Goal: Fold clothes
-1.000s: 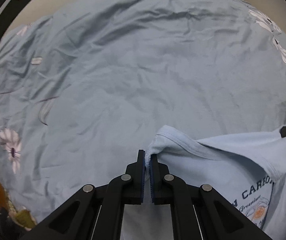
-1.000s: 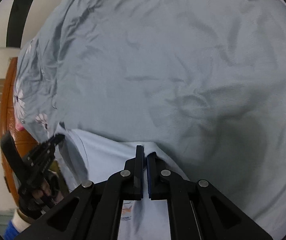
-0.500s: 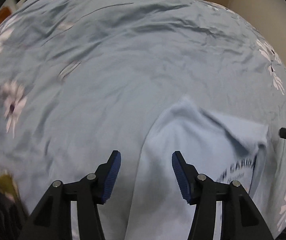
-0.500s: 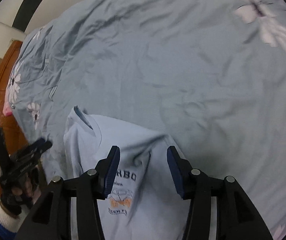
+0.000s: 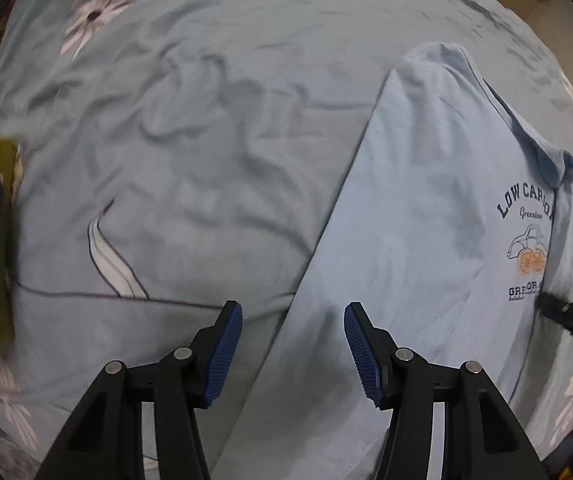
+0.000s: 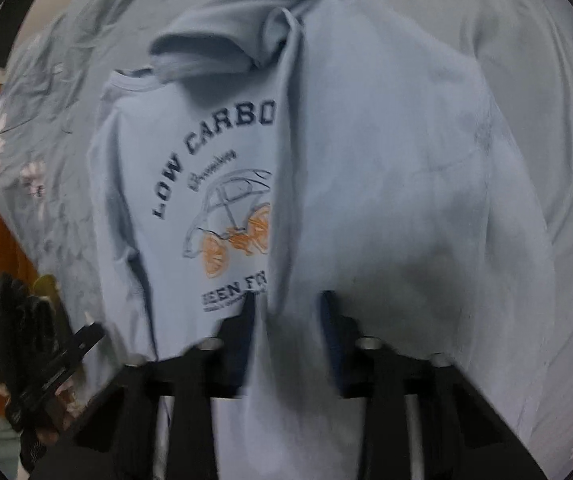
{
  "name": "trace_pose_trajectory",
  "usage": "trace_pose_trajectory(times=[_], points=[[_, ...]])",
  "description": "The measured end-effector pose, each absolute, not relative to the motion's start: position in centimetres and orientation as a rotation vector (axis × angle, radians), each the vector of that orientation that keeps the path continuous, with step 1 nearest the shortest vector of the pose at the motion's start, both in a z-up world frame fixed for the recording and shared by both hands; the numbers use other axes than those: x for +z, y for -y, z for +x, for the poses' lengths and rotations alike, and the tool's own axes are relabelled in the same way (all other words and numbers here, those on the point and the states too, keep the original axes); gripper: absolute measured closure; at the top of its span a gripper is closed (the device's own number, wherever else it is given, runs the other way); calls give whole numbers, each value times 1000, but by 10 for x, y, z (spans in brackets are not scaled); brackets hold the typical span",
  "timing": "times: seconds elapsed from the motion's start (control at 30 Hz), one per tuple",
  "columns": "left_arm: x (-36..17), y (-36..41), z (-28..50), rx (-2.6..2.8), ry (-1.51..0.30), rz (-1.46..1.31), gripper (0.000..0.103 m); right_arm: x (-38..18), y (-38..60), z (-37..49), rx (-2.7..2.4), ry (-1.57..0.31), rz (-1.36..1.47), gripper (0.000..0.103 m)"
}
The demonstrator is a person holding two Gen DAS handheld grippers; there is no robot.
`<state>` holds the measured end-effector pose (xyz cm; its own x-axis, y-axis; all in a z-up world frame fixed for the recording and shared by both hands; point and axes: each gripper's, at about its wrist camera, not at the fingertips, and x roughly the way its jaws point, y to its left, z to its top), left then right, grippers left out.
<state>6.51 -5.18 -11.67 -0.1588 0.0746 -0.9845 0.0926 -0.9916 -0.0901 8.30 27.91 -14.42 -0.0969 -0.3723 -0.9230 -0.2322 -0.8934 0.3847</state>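
Already one side of the pale blue T-shirt (image 5: 426,216) lies folded over its print on the flowered bedsheet (image 5: 190,152). Left tongs (image 5: 293,354) and right tongs (image 6: 286,340) both gape, holding nothing. Further folds, I'd judge, remain.

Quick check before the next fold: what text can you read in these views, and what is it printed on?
All text is on the light blue T-shirt, partly covered by a fold:
"LOW CARBO", cut off by the fold.
Script line beneath: roughly "Greenism", uncertain.
"EEN F": partial, reads "GRE" in the left wrist view.
Tiny line under that: unreadable.
The flowered bedsheet carries no text.
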Motion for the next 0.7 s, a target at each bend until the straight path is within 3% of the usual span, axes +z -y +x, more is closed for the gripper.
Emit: trace_pose_trajectory(times=[0.17, 0.37, 0.53, 0.7], points=[[-118, 49, 59, -2393, -193, 2041, 46, -124, -308, 80, -2128, 712, 2010, 102], [-122, 39, 41, -2412, -166, 2059, 48, -59, -428, 48, -2498, 529, 1933, 102], [-134, 25, 25, -2391, -89, 2100, 70, -50, -491, 3, -2653, 456, 1977, 102], [-147, 15, 12, -2353, -49, 2149, 73, -69, -521, -18, -2655, 509, 2045, 103]])
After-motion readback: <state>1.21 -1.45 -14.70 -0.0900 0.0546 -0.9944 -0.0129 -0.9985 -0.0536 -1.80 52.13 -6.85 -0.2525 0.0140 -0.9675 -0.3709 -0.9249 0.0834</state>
